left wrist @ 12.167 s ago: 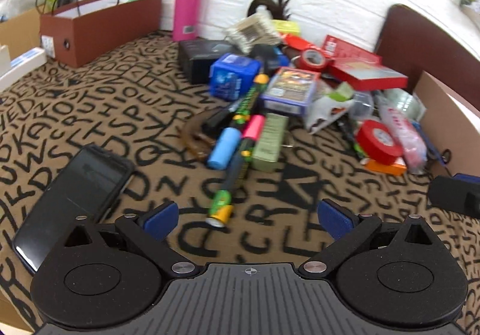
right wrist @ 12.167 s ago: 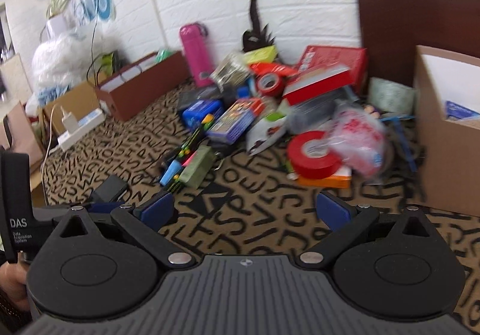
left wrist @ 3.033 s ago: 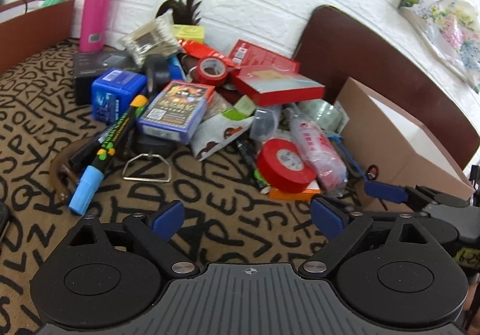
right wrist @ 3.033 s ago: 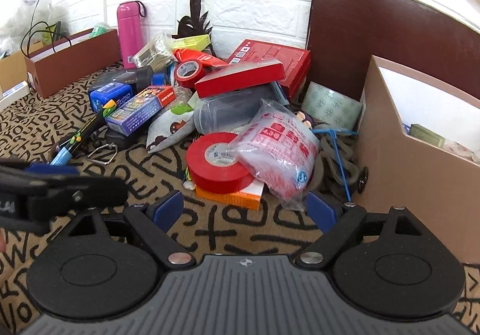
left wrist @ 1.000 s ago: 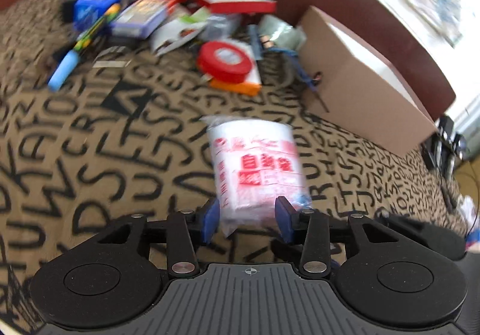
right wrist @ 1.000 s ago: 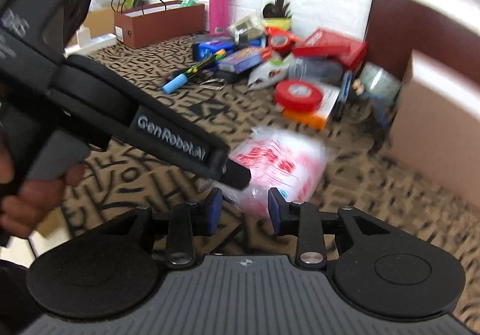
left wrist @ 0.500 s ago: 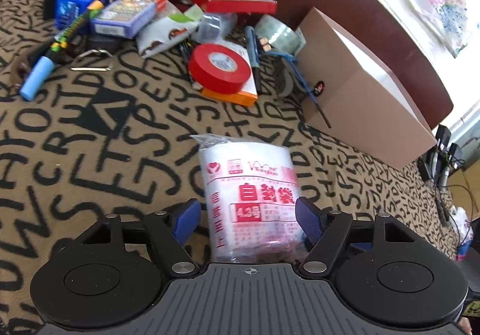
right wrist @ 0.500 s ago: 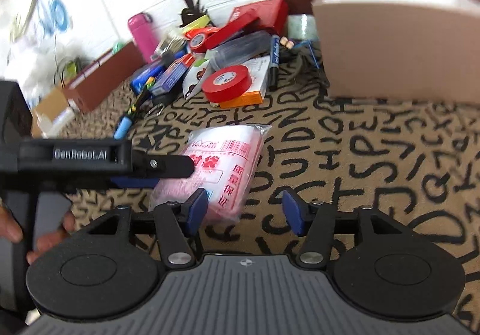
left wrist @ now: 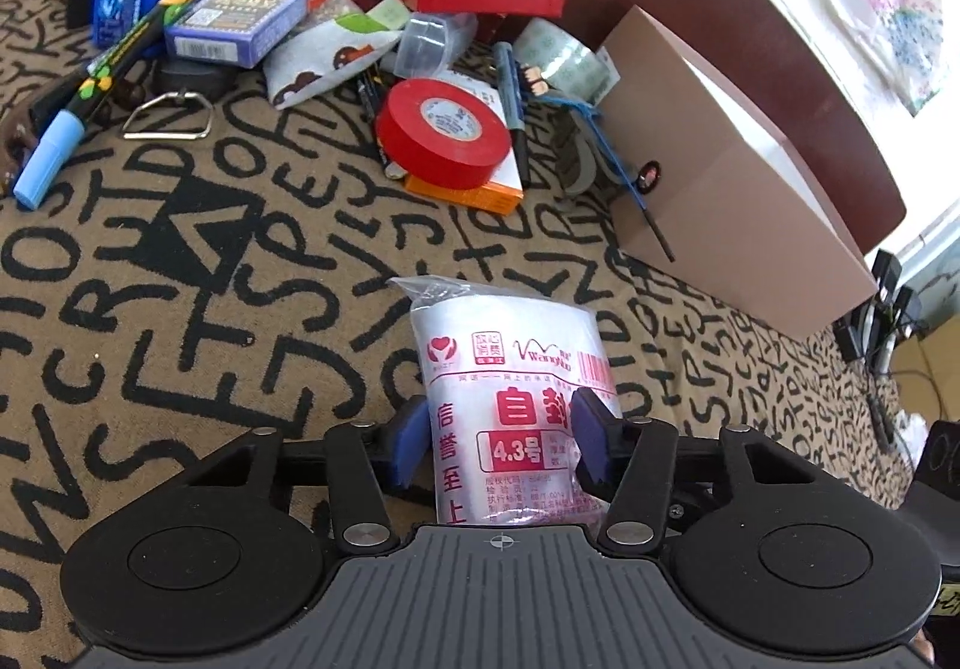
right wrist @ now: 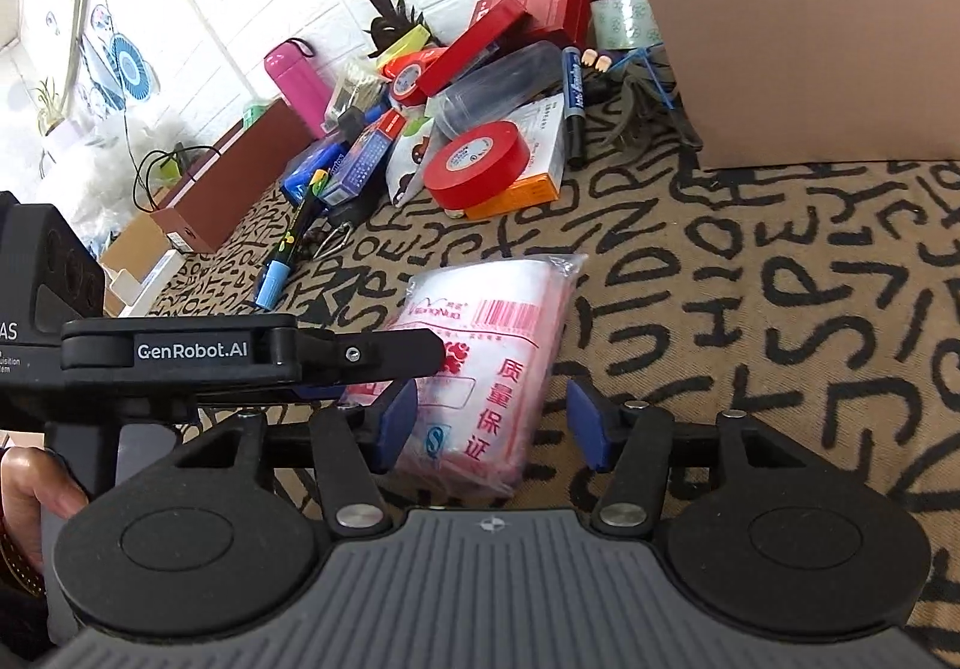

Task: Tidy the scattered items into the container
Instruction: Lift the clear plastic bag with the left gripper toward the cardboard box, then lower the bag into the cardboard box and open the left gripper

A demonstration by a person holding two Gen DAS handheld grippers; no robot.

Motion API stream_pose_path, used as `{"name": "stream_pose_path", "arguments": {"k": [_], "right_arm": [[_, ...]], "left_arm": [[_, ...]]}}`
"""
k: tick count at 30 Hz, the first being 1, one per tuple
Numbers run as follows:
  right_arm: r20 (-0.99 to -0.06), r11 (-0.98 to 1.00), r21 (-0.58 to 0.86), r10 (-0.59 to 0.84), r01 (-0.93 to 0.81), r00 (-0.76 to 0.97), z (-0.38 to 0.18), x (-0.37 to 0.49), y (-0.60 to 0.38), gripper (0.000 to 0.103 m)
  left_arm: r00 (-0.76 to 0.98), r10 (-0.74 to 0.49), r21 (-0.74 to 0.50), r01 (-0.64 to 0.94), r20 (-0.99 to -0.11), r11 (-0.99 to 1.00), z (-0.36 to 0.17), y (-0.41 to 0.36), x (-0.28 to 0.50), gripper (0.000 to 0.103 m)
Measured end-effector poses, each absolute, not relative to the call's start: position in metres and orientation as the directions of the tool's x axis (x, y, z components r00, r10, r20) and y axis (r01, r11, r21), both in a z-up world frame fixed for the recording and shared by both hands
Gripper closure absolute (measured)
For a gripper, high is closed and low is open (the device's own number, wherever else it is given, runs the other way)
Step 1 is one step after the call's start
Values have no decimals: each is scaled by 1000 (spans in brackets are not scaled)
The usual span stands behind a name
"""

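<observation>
We have plastic bag pack [left wrist: 510, 369] lying on lettered cloth, apart from cardboard box [left wrist: 720, 177]. Left tool [left wrist: 501, 444] closing, pads pressing pack's sides. Right tool [right wrist: 489, 429] closing too, pack between its pads, right pad not touching. Risk: slick wrapper slips from our narrow pinch; both tools crowd same pack, may collide or tug it apart.

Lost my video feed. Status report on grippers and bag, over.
Left gripper closing on clear red-printed plastic bag. Right gripper closing, bag between the jaws, right pad clear. Tan cardboard box ahead, path unobstructed.
</observation>
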State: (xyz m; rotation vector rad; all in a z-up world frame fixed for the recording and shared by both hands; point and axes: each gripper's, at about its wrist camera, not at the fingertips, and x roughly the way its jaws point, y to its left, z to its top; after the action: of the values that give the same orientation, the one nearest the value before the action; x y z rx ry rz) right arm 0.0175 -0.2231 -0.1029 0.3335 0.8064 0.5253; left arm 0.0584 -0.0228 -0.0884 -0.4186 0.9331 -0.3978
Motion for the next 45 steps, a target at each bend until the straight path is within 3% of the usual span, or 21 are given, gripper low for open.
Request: {"name": "stream_pose_path", "arguments": {"k": [1,3,5,9,11,14,21,26,45], "right_arm": [[-593,819,482,567,-312,572,-104,19,-223,42],[-591,810,502,578,-305,563,-106,22,-224,42],[-592,805,512,584,-299,556,-108,24,-224,42],[-595,799,522,592,-298,544,-109,27,-223,43],[-593,793,523,601,-311,536,-110,29,-221,44],[-577,775,548,623,-315,529,-115,35,-222,45],[-581,783,537,614,-315,535,-107,21,-221,61],[-579,784,540,611,-308,541,-95,6,-234,67],[-344,839,452,477,-302,809,25,16,-342,67]], "left_arm": [[536,-503,-515,142,-678,846,-90,-22,59,38],[535,-503,-512,146,-679,846,-89,-23,60,51],[537,-499,-500,157,-681,852,-88,-23,60,55],[542,-500,-505,154,-676,849,-91,-21,61,56],[551,-504,-517,146,-666,843,-94,-20,63,46],[557,-502,-511,155,-661,845,-95,-21,65,54],[569,-446,-420,186,-690,888,-81,-37,45,57],[565,-462,-421,212,-683,882,-65,-45,29,59],[651,-624,-356,513,-431,781,69,-181,86,59]]}}
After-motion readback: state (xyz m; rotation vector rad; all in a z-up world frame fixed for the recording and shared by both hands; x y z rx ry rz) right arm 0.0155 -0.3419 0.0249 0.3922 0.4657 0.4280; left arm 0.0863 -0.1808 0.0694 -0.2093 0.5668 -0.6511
